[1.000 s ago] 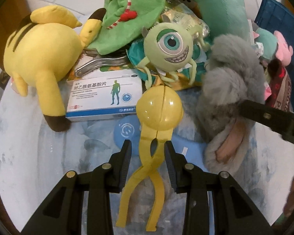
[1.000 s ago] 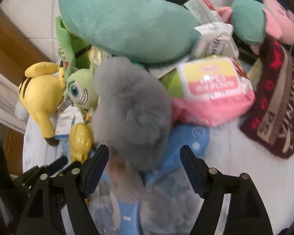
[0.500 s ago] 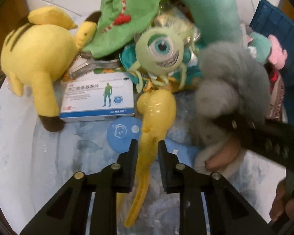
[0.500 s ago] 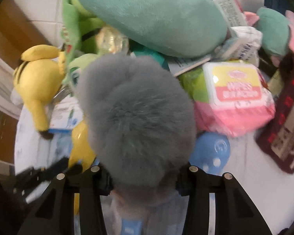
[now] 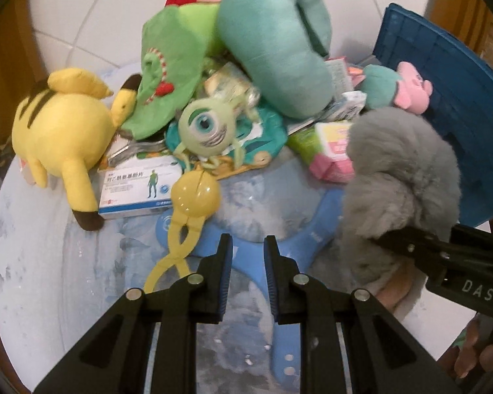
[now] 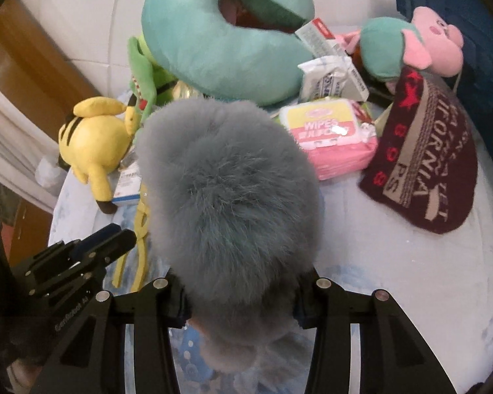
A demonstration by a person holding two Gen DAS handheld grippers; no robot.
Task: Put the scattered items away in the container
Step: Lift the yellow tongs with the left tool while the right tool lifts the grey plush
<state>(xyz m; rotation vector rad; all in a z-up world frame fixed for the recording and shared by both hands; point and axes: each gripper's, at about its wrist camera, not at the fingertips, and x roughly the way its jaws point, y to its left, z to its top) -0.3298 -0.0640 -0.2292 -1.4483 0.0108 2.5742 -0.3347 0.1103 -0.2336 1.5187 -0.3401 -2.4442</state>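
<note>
The right gripper [image 6: 240, 295] has just been closing and now clamps the base of the grey plush [image 6: 226, 190]; its fur bulges over both fingers and hides their tips. In the left view the plush sits at the right of the table [image 5: 49, 262], just in front of the blue crate [image 5: 443, 98], whose ribbed wall rises behind it.

The left gripper [image 5: 245, 246] is closed down to a narrow gap with nothing in it. It hangs over the blue tongs [image 5: 312, 239], and the yellow scoop [image 5: 194, 197] lies just to its left, apart from the fingers.

Behind them is a crowded pile:
- a yellow plush [image 5: 62, 131] beside a white box [image 5: 138, 190]
- a one-eyed toy [image 5: 207, 128]
- a green plush [image 5: 167, 75]
- a teal neck pillow [image 6: 213, 49] on top

Between the grey plush and the crate's side lie a wipes pack [image 6: 332, 138], a maroon knit hat [image 6: 420, 164] and a pink-and-teal plush [image 6: 410, 42] against the crate
</note>
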